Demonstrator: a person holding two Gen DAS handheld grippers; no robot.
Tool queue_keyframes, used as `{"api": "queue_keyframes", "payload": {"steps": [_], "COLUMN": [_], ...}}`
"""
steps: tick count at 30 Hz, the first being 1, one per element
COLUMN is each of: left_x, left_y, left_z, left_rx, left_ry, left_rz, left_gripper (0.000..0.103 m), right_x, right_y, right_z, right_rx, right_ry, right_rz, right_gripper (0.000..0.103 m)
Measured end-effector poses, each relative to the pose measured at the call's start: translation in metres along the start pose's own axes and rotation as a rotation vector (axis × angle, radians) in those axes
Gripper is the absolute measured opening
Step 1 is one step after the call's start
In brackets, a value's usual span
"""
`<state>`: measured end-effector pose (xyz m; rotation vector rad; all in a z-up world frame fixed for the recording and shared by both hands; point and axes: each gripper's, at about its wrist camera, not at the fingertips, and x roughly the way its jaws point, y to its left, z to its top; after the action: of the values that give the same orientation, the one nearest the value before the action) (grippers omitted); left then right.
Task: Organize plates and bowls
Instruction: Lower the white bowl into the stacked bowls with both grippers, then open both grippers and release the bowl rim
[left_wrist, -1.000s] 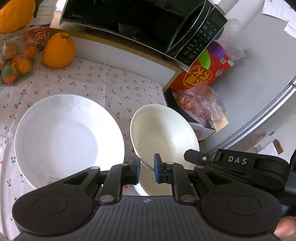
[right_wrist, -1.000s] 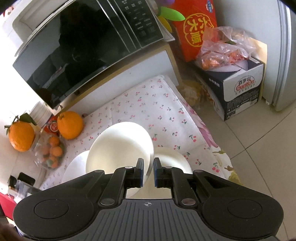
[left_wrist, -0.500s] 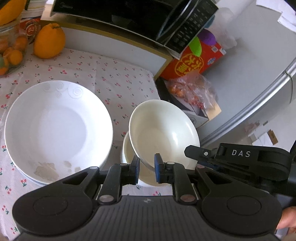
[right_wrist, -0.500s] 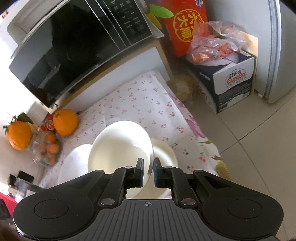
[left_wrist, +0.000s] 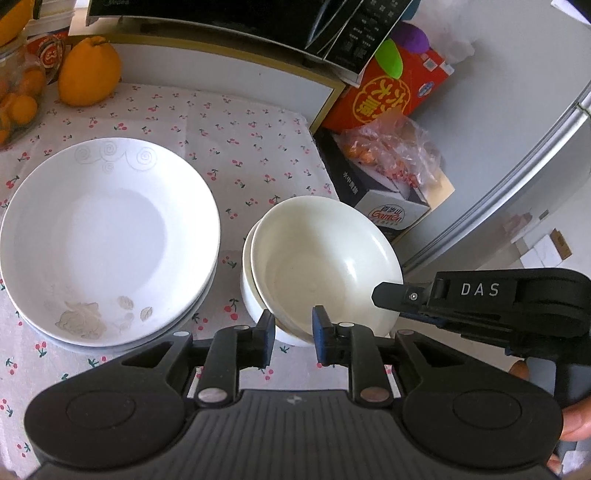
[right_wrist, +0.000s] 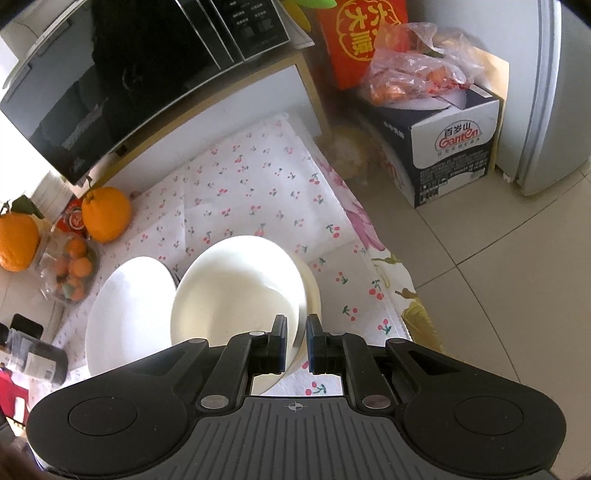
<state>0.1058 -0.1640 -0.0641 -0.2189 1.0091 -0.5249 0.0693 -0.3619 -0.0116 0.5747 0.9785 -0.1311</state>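
A cream bowl (left_wrist: 321, 262) rests tilted inside a second cream bowl (left_wrist: 248, 284) on the cherry-print cloth. My left gripper (left_wrist: 293, 332) straddles its near rim with the jaws a little apart. My right gripper (right_wrist: 296, 341) is shut on the same bowl's (right_wrist: 236, 295) right rim; its black body (left_wrist: 480, 299) shows in the left wrist view. A stack of white plates (left_wrist: 107, 236) lies just left of the bowls; it also shows in the right wrist view (right_wrist: 125, 314).
A microwave (right_wrist: 122, 74) stands on a shelf at the back. Oranges (left_wrist: 88, 70) and a jar of small fruit (right_wrist: 70, 273) sit at the back left. Past the table's right edge are a Ganten box (right_wrist: 454, 151), a red box (left_wrist: 391, 96) and a fridge (right_wrist: 546, 92).
The held bowl has come down into the second bowl on the cloth. My left gripper's jaws have widened off the rim. The right gripper still pinches the rim.
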Motion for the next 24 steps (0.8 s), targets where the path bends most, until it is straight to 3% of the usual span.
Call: {"api": "queue_keyframes", "payload": {"steps": [15,21,24], "left_x": [0.0,-0.003,-0.003], "left_y": [-0.011,-0.013,-0.015], "left_z": [-0.004,-0.006,-0.007], "left_rx": [0.103,0.128,0.147], "left_ry": [-0.017,-0.032,-0.04], "left_rz": [0.045,0.058,0.058], "left_gripper": [0.025,0.037,0.046], "right_x": [0.001,0.001,0.001], "right_y": [0.001,-0.001,-0.002], "right_z": [0.002,0.002,0.002], "right_rx": [-0.014,-0.009,0.0], "right_ry": [-0.005,0.0,0.001], "right_rz": [-0.023,-0.021,-0.018], "right_gripper": [0.015,0.015,0.02]}}
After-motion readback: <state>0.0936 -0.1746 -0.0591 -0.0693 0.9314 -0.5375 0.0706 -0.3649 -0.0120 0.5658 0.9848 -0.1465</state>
